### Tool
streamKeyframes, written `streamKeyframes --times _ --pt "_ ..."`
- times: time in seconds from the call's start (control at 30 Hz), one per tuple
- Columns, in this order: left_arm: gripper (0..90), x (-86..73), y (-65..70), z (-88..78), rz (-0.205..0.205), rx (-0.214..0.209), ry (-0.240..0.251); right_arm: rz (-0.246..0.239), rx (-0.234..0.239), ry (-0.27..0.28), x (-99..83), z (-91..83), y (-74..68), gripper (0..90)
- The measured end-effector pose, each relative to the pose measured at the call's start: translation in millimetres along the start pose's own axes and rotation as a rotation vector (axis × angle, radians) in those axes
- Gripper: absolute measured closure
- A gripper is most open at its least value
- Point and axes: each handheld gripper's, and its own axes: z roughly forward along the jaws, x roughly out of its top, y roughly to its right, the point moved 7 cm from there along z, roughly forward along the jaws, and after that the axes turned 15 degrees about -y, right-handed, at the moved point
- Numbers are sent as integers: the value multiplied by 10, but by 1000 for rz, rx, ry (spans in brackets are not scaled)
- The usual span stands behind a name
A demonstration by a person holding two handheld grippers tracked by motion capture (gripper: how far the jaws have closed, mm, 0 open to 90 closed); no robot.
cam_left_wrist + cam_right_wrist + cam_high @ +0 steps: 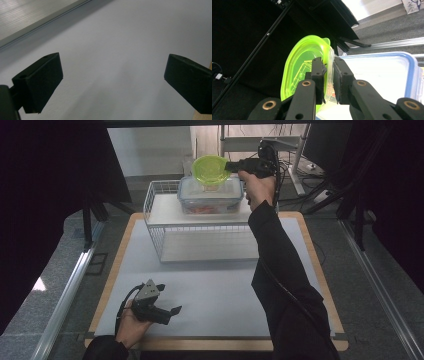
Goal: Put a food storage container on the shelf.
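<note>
A translucent green bowl hangs tilted just above a clear food container with a blue-edged lid, which stands on the top shelf of a white wire rack. My right gripper comes in from the right and is shut on the bowl's right rim. In the right gripper view the rim of the green bowl runs between the two pads of the right gripper, with the container lid behind. My left gripper rests at the front left, open, its jaws wide over the white mat with nothing between them.
The rack has a bare lower shelf. A white mat covers the wooden table top. Black curtains hang at both sides, and metal rails run along the floor beside the table.
</note>
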Motion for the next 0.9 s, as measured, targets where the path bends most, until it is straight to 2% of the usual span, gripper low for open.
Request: streamKeyframes --times 0.2,0.4,0.53,0.67,0.83,0.9 --pt "19 -1 4 3 1 -3 -2 0 -28 6 1 34 29 743" --pt "19 -2 6 6 2 -4 -4 -4 -26 -5 -12 67 10 724" --pt "19 -3 7 8 2 -4 -5 -22 -48 5 -4 67 1 659" --pt "19 -3 7 8 3 -5 -5 -37 -45 7 0 64 -27 614" --pt "19 -1 12 9 4 -5 -5 -77 -84 -14 -18 73 -42 550" --pt "19 -3 11 11 5 -5 -6 -85 -81 -29 -34 84 -44 535"
